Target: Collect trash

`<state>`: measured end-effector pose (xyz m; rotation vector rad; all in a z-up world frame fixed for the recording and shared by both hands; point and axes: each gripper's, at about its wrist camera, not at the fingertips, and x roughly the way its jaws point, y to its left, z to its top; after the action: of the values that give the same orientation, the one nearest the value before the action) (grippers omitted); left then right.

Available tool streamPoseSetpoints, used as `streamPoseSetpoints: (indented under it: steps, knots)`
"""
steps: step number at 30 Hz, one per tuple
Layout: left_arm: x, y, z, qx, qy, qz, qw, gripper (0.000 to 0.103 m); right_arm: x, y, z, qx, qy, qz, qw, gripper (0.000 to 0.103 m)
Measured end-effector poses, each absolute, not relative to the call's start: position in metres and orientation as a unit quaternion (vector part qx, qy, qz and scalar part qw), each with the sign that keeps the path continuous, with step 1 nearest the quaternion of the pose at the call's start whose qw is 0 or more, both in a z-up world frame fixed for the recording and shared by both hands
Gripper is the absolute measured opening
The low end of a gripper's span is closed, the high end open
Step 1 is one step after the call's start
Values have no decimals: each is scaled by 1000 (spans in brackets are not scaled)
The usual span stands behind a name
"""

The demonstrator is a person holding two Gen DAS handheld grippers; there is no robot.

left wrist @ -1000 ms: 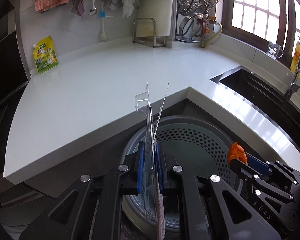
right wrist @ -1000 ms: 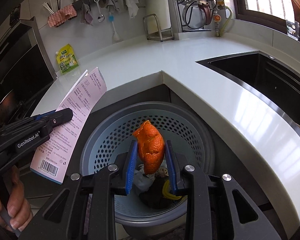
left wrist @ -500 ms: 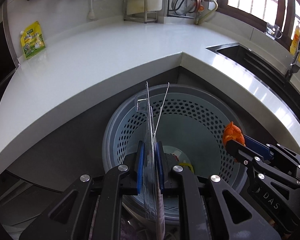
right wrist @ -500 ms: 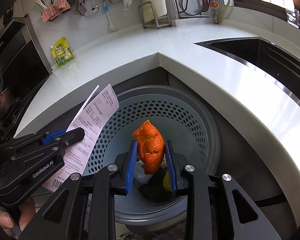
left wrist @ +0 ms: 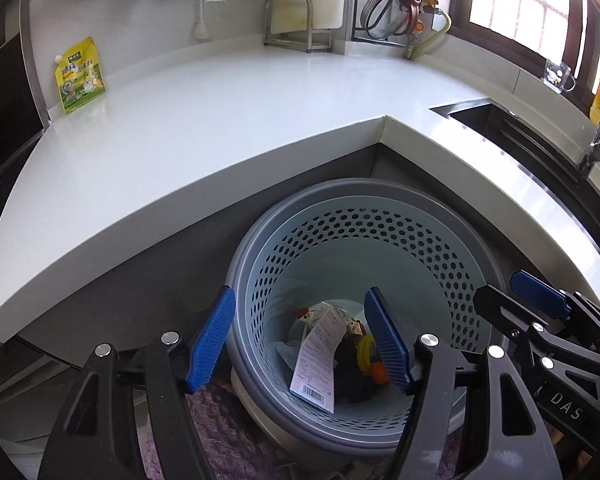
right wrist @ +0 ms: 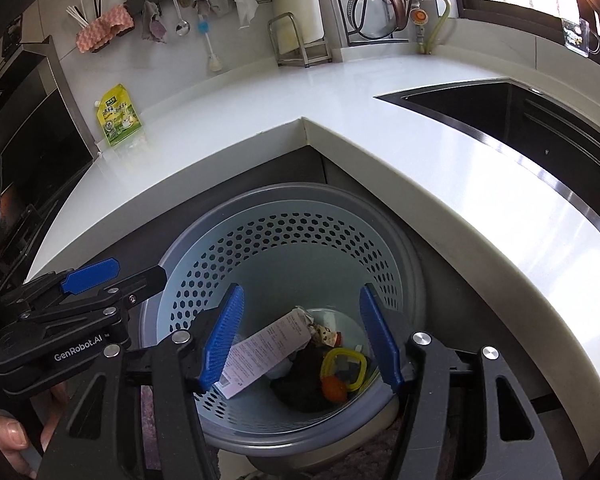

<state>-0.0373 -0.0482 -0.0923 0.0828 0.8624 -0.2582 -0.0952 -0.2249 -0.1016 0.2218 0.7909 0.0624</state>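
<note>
Trash lies at the bottom of the perforated grey-blue bin [left wrist: 380, 240], which stands on the floor below the inner corner of the white worktop [left wrist: 220, 112]; contents visible: a printed paper receipt [left wrist: 316, 364] leaning against the bin's near wall, barcode end lowest; a piece of orange peel [right wrist: 333, 389] beside a yellow ring [right wrist: 342, 368]; dark crumpled material under them, not identifiable. Left gripper [left wrist: 300, 336] held over the bin's near rim, blue pads spread wide, nothing between them. Right gripper [right wrist: 300, 336] over the bin mouth, pads likewise wide apart and empty; its tip also shows at the right edge of the left wrist view. Worktop: a yellow-green pouch [left wrist: 80, 76] stands against the back wall at the far left edge; a metal rack [left wrist: 296, 24] at the far edge; a dark sink [right wrist: 520, 120] sunk into the right-hand run.
</note>
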Motion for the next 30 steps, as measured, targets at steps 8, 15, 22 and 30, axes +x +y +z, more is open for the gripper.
streamPoseSetpoints:
  steps: [8, 15, 22, 30]
  knots:
    - [-38, -44, -92, 42, 414, -114, 902, 71, -97, -222, -100, 103, 384, 30, 917, 58]
    - [-39, -42, -88, 42, 408, -107, 906, 82, -100, -224, -98, 105, 377, 21, 920, 62]
    - [-42, -39, -83, 42, 400, -105, 909, 92, -104, -223, -97, 103, 373, 17, 922, 66]
    - [-41, -36, -81, 39, 401, -101, 910, 96, -105, -221, -98, 101, 376, 16, 921, 67]
